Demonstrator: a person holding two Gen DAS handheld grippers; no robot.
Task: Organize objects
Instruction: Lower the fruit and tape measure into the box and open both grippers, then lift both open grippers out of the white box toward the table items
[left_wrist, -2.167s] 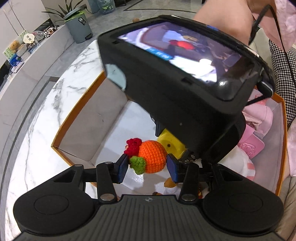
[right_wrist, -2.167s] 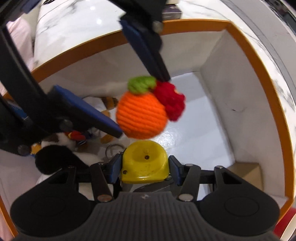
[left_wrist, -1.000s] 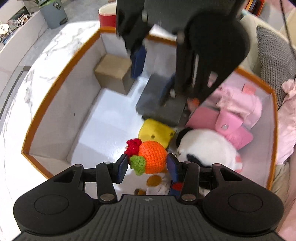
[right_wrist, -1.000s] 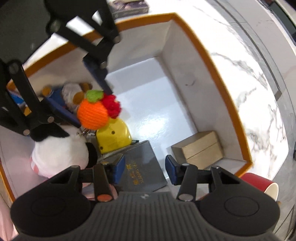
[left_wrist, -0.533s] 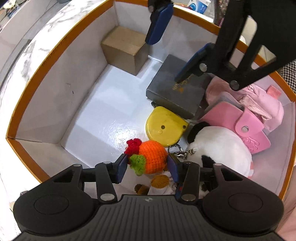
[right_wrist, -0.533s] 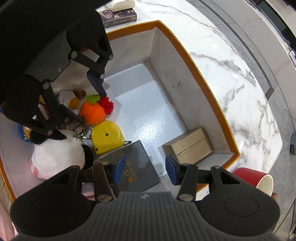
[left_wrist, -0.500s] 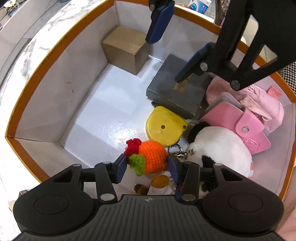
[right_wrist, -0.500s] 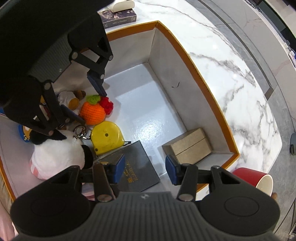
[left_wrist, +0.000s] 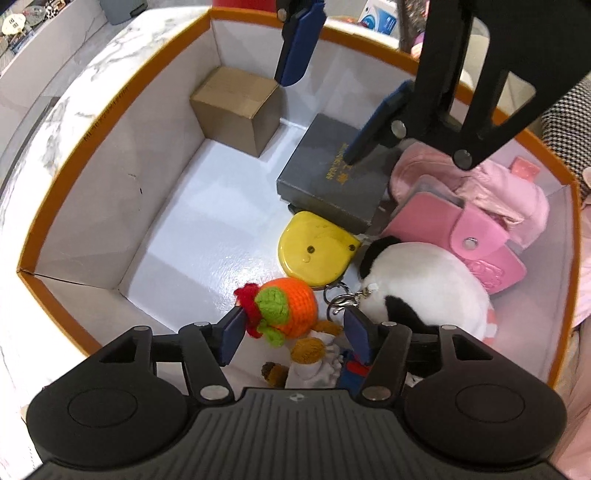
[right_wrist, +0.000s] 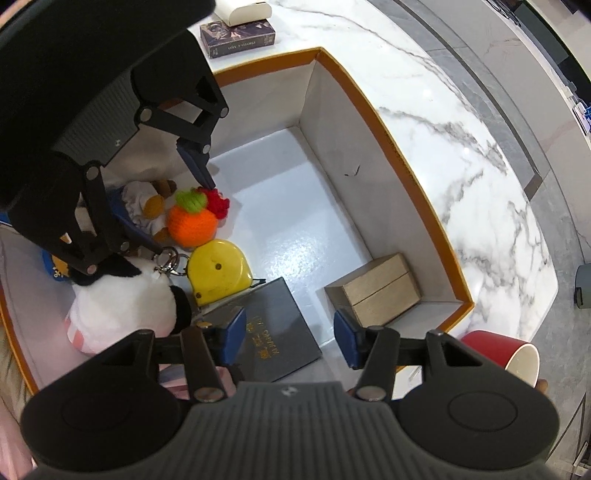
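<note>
Orange (left_wrist: 293, 312), a crocheted toy with a green and red tuft, lies on the box (left_wrist: 74, 162) floor just beside the yellow tape measure (left_wrist: 316, 251), on the side away from the dark case (left_wrist: 332, 177). The left gripper (left_wrist: 293, 334) stands open around it: the left pad looks to touch the red tuft, the right pad is clear of the ball, so nothing is held. I judge the step in hand to be letting the orange go. To do it well, the gripper should lift straight up out of the box without closing, so that the tuft yarn does not catch on a pad and drag the toy along. The key ring (left_wrist: 338, 299) and the panda plush (left_wrist: 421, 288) sit just beside the orange on its far side from the near wall, and a small doll (left_wrist: 314, 354) lies under the gripper, so sideways motion there risks snagging.

The right gripper (right_wrist: 290, 338) hangs open and empty above the dark case (right_wrist: 266, 332), near the cardboard carton (right_wrist: 376, 291) in the corner. Open room lies on the white floor (right_wrist: 295, 229) between the orange and the carton. Pink pouches (left_wrist: 476, 236) crowd the side beyond the panda. The orange rim (right_wrist: 399, 147) stands high all round, so each exit must go upward before crossing to the counter (right_wrist: 461, 129), where a red cup (right_wrist: 502, 350) waits just outside the carton's corner.
</note>
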